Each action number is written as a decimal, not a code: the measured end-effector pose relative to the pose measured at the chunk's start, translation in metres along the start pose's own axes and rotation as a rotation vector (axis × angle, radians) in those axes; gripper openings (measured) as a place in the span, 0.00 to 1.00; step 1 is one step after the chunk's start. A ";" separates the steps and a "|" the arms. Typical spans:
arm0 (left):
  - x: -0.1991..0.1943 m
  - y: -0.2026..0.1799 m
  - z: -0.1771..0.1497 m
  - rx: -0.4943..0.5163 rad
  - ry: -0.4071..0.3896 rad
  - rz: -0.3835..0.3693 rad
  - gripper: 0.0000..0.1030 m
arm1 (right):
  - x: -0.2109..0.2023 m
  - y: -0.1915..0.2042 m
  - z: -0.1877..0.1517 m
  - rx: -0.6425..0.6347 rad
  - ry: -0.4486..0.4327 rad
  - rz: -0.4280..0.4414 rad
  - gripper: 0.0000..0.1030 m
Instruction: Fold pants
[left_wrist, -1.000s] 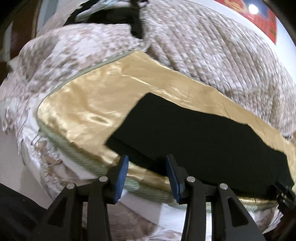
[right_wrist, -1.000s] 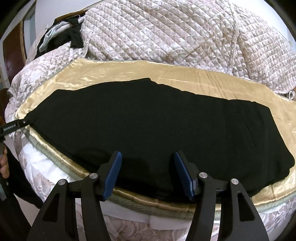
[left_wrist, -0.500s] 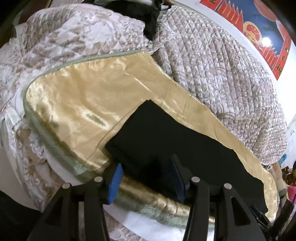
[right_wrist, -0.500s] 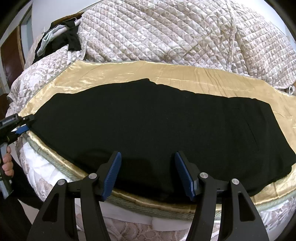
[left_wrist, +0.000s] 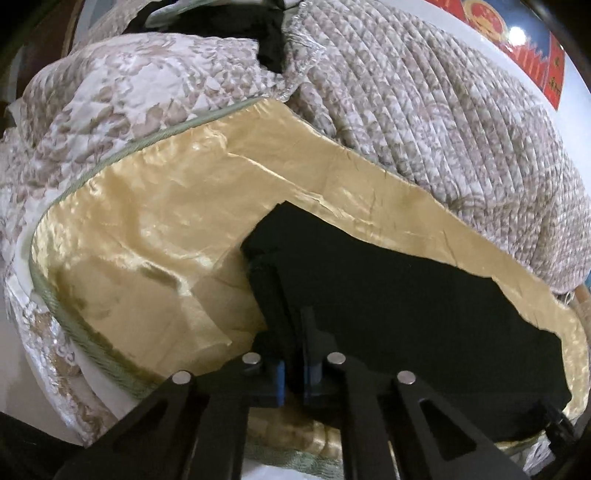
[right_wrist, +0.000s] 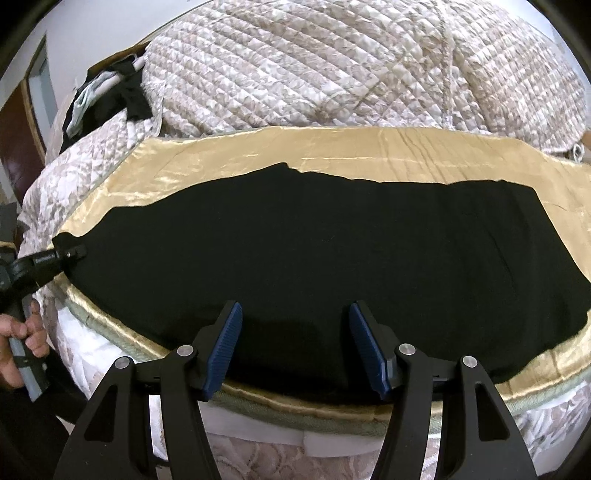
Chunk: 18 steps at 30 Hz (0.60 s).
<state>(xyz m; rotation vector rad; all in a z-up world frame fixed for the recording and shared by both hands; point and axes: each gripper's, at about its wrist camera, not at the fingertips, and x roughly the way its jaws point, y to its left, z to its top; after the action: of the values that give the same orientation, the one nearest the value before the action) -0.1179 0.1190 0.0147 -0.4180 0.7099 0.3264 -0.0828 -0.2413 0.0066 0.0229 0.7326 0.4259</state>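
Note:
Black pants (right_wrist: 314, 251) lie flat and lengthwise on a gold satin sheet (right_wrist: 369, 147) along the near edge of a bed. In the left wrist view the pants (left_wrist: 406, 302) stretch away to the right, with their left end bunched into folds. My left gripper (left_wrist: 293, 369) is shut on that bunched end, black fabric pinched between its blue pads. The right wrist view shows the same left gripper (right_wrist: 70, 254) at the pants' far left tip. My right gripper (right_wrist: 295, 347) hovers open over the pants' near edge around the middle, nothing between its fingers.
A bulky quilted cover (right_wrist: 314, 66) is heaped behind the gold sheet (left_wrist: 147, 240). Dark clothes (right_wrist: 110, 96) lie at the back left. A person's hand (right_wrist: 26, 332) holds the left gripper's handle beside the bed. The mattress edge (right_wrist: 258, 406) runs just below my right gripper.
The left gripper moved forward onto the pants' end and went from open to shut on the fabric, which bunched up. The right gripper stayed where it was, open.

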 end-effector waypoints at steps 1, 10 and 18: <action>-0.002 -0.004 0.001 0.014 0.002 0.000 0.06 | -0.001 -0.002 0.000 0.011 -0.001 0.001 0.59; -0.022 -0.053 0.022 0.124 -0.015 -0.084 0.06 | -0.006 -0.018 0.006 0.106 -0.005 0.006 0.59; -0.030 -0.133 0.021 0.225 0.006 -0.252 0.06 | -0.013 -0.035 0.007 0.172 -0.017 -0.007 0.59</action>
<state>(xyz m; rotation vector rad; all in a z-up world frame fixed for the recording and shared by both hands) -0.0714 0.0092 0.0841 -0.2900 0.6831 0.0062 -0.0742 -0.2775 0.0146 0.1849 0.7511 0.3548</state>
